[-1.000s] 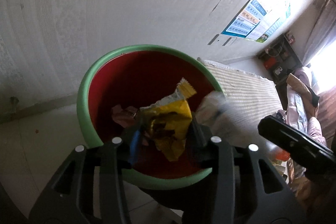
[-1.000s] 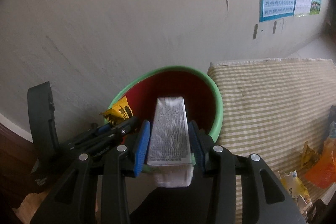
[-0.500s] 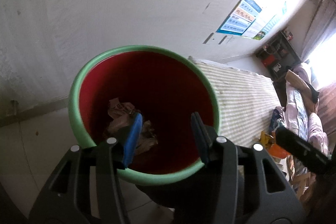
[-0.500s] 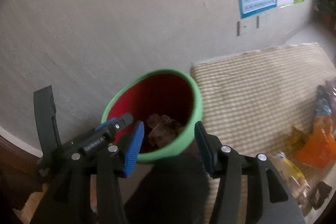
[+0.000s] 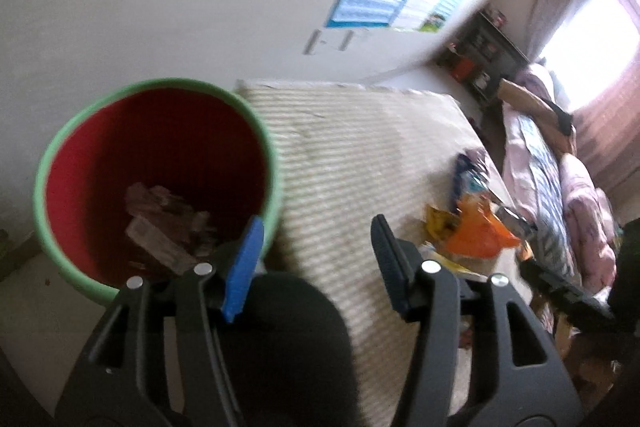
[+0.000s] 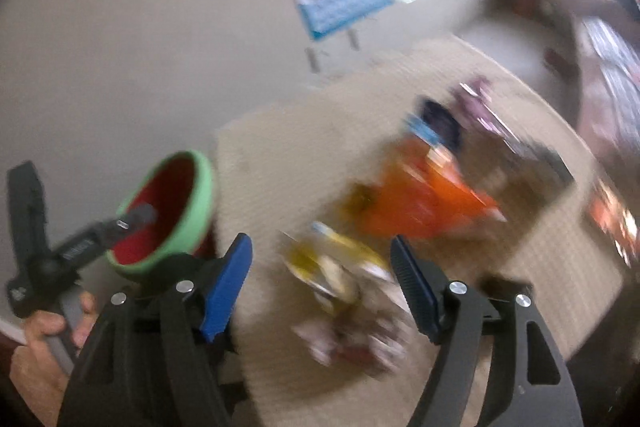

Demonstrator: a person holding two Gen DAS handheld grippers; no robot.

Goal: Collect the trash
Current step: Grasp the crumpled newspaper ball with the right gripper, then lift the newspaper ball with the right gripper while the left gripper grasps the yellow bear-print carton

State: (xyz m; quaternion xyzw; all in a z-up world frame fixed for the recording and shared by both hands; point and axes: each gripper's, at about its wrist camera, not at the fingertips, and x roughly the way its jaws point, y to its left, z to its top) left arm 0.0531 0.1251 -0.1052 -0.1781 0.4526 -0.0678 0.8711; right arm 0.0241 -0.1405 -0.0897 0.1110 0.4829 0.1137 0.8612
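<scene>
Left wrist view: the left tongs (image 5: 316, 259) are opening, gripping nothing. The green-rimmed red bin (image 5: 72, 267) is holding crumpled wrappers (image 5: 168, 223). The right tongs (image 6: 320, 283) are opening, empty, above wrappers on the checked mat (image 6: 280, 155).

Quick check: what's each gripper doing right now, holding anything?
Left gripper: jaws opening, nothing between them, beside the green-rimmed bin.
Right gripper: jaws opening, empty, above the blurred wrappers.
</scene>
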